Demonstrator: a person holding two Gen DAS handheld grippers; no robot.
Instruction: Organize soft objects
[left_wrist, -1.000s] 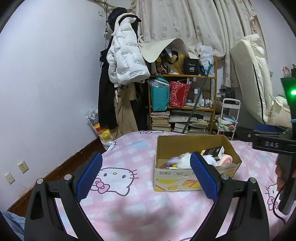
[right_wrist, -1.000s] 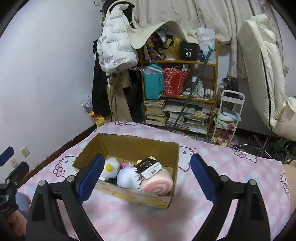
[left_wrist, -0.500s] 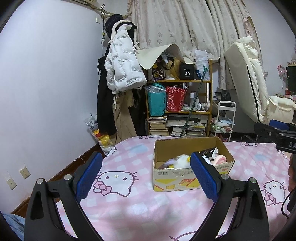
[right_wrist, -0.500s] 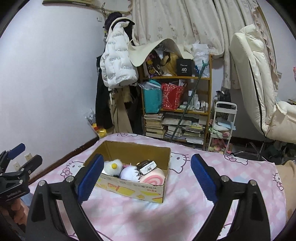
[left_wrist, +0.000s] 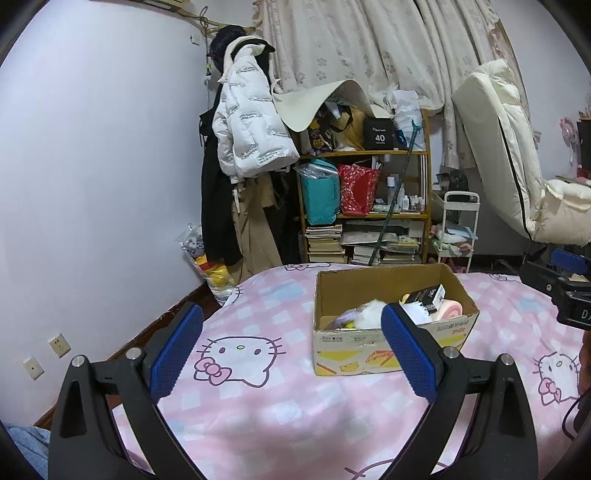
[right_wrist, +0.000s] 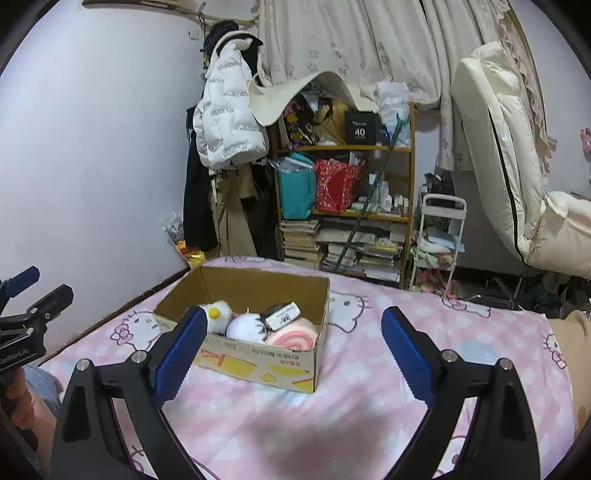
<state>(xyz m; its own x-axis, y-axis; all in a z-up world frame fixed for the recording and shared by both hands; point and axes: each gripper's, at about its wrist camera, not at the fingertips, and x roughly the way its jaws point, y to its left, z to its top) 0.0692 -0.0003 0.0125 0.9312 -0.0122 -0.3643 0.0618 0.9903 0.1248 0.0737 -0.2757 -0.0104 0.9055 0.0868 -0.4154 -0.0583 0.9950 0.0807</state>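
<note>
Pink bed ahead of both my grippers: left gripper wide, right gripper wide, both hold nothing. Soft toys sit in box. No toys left on bed, job looks nearly done.

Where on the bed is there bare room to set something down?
Bare sheet lies between the cardboard box and the open right gripper, and right of the box toward the sheet's edge. The box is crowded with plush toys.
</note>
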